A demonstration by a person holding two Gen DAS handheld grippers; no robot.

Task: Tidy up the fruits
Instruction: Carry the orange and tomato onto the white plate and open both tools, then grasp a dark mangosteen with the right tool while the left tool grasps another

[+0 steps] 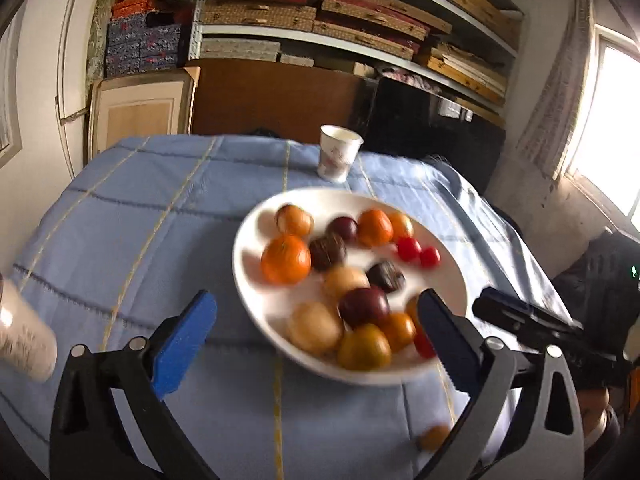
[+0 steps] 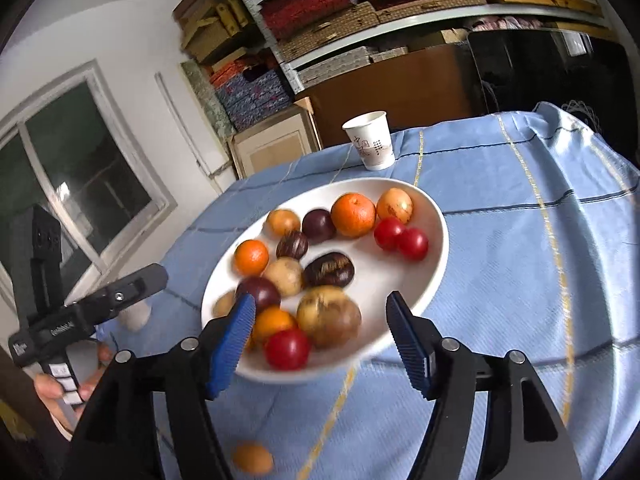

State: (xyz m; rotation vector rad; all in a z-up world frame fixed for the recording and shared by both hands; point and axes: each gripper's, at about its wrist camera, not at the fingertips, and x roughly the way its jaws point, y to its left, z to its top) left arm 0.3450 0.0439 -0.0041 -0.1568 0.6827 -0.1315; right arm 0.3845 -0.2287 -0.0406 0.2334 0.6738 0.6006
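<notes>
A white plate on the blue tablecloth holds several small fruits: oranges, red cherry tomatoes, dark plums, chestnuts and tan fruits. One small orange fruit lies loose on the cloth near the front. My left gripper is open and empty, over the plate's near left side. My right gripper is open and empty, its fingers straddling the plate's near edge above a red tomato.
A white paper cup stands behind the plate. A second pale cup sits at the table's left edge. The other hand-held gripper shows at the left. Shelves of boxes stand behind the table.
</notes>
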